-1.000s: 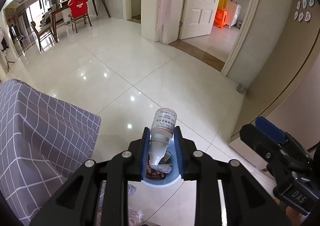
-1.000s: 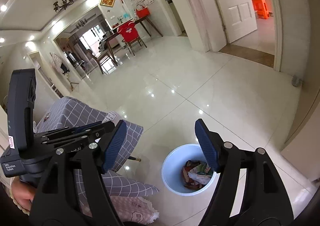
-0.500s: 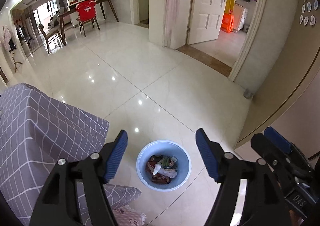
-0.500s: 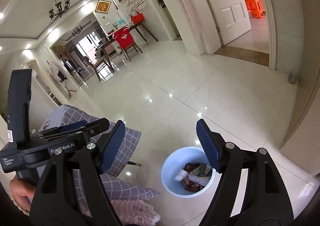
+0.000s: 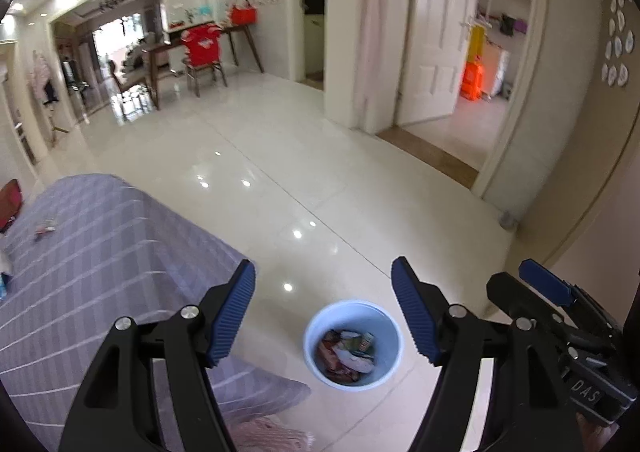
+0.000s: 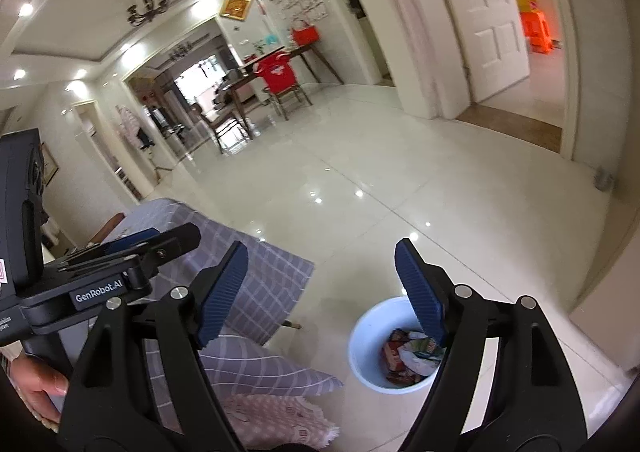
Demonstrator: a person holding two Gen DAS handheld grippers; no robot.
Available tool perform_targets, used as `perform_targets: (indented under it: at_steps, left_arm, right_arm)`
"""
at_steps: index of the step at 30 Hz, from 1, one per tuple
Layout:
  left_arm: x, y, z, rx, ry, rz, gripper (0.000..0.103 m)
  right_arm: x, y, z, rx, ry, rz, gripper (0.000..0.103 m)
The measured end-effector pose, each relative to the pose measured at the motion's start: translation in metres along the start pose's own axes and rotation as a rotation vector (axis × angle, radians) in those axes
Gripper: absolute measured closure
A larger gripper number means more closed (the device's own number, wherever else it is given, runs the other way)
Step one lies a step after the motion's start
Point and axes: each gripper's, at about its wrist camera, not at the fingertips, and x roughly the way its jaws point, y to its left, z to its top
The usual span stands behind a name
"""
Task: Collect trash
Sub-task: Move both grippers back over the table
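1. The left tool (image 5: 323, 306) is seen spread wide, with nothing held between its blue ribbed pads (image 5: 234, 312).
2. The right tool (image 6: 320, 292) is likewise held wide apart and nothing is gripped by it.
3. A light blue bin (image 5: 352, 344) is seen on the tiled floor (image 5: 280, 156), below and between the left tool's pads; crumpled wrappers (image 5: 346, 352) are piled inside it.
4. In the right wrist view the bin (image 6: 366, 348) is partly covered by the right-hand pad.
5. The surface (image 5: 100, 252), draped in a grey checked cloth, is placed just left of the bin; small scraps (image 5: 44, 228) are left on it.
6. Farther off, a chair with a red cover (image 5: 202, 52) is set at a dark table.
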Motion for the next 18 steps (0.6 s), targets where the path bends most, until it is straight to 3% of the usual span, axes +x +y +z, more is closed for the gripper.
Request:
perform_targets:
  at_steps: [7,13,18]
  left_arm:
    - [-0.048,0.101,-0.002,-0.130,-0.063,0.123,0.028]
    - [-0.077,0.202,-0.006,-0.228,-0.087,0.261,0.028]
    - [-0.087,0.293,-0.016,-0.333,-0.072,0.365,0.028]
  right_arm:
    - [0.033,0.085,0.002,-0.095,0.049,0.112,0.027]
    - [0.081,0.192,0.001,-0.251,0.116,0.213,0.027]
    - [0.130,0.277,-0.003,-0.410,0.176,0.244,0.027]
